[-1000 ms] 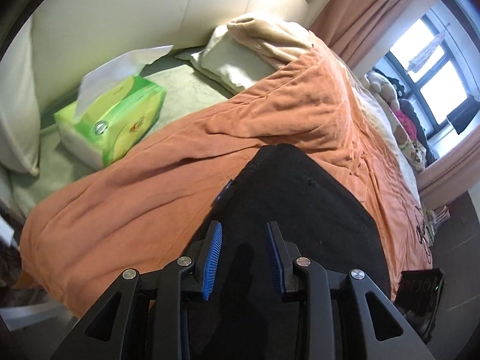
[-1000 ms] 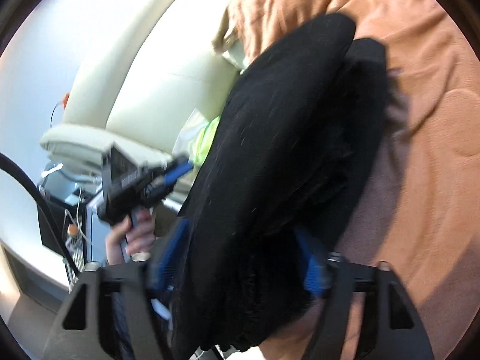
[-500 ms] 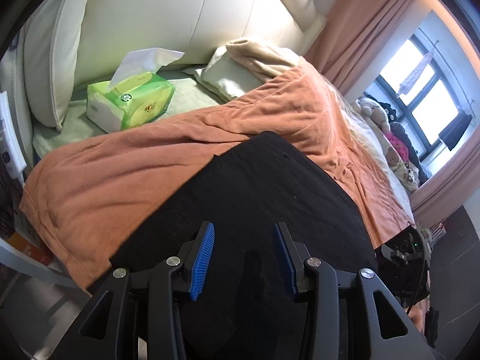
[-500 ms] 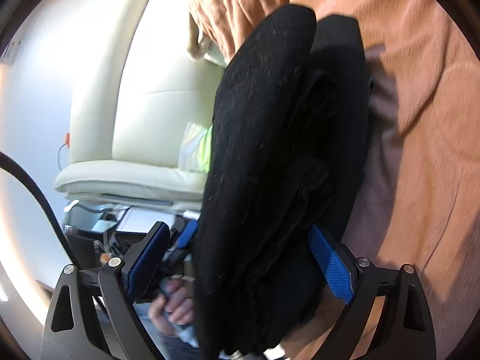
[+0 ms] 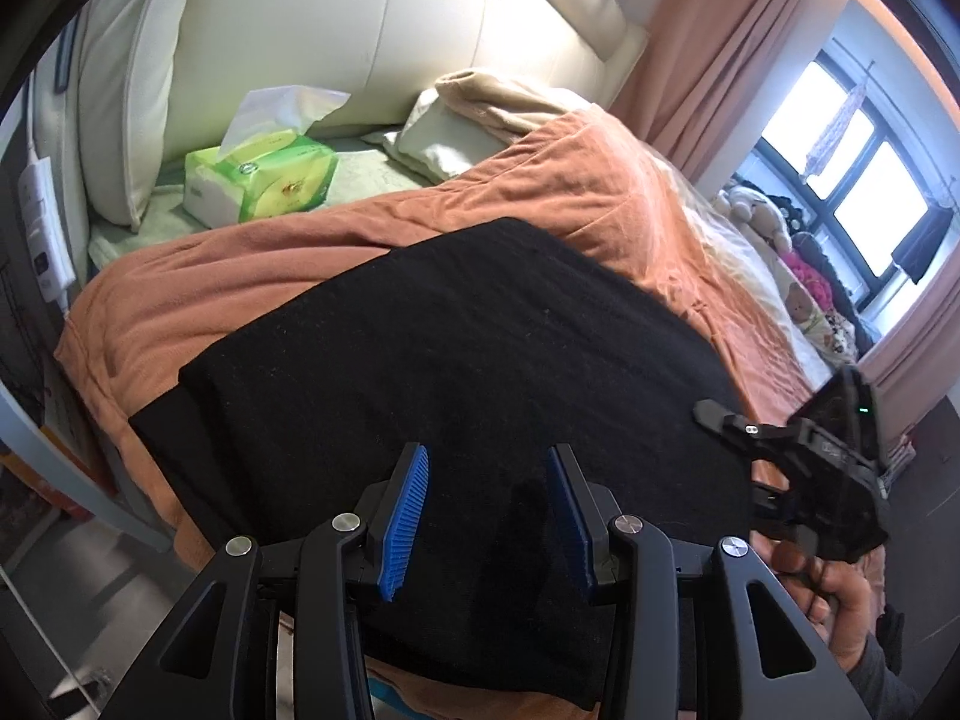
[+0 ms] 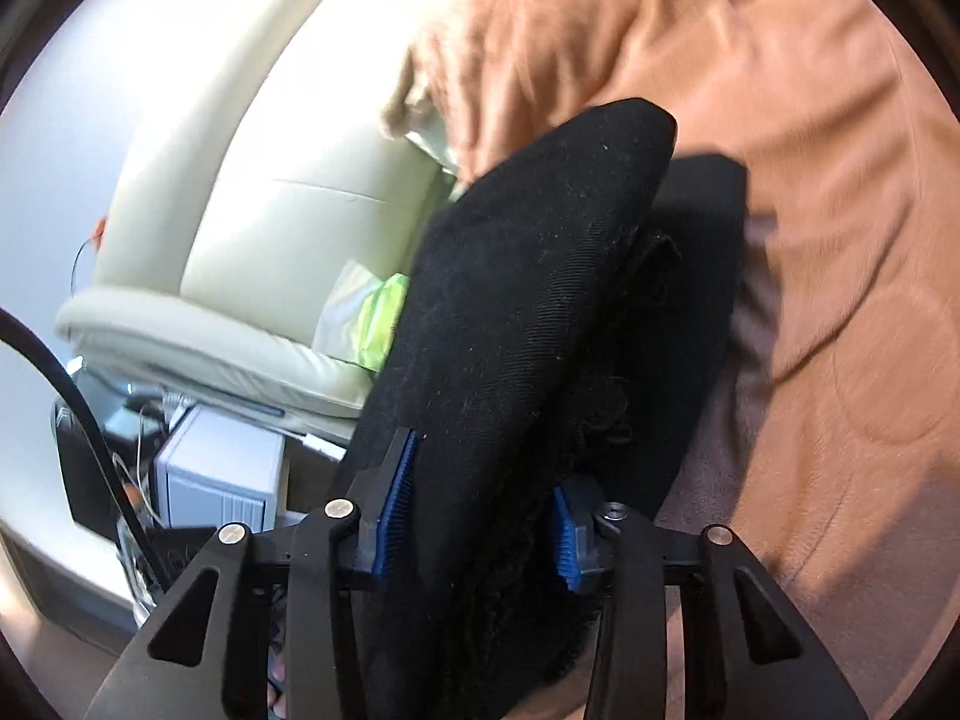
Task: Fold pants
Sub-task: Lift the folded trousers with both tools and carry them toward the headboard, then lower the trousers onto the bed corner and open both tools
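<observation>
Nearest the left wrist camera, the left gripper (image 5: 486, 510) hovers just above a flat stack of folded black pants (image 5: 456, 360), its blue-padded jaws parted with nothing between them. The pants lie on an orange blanket (image 5: 258, 276) that covers a bed. At the right edge of that view, a person's hand (image 5: 840, 600) grips the handle of the right gripper (image 6: 480, 516), which reaches the side of the pants. From the right wrist camera, that gripper's jaws have just been closing and now clamp the thick folded edge of the black fabric; the picture is blurred, so how many layers are caught is unclear. Farther back on the bed, a green tissue box (image 5: 264, 180) sits by a cream padded headboard (image 5: 360, 36), with a pale pillow (image 5: 444, 144) just beside it. Farthest off, pink curtains (image 5: 732, 48) frame a bright window (image 5: 864, 180).
</observation>
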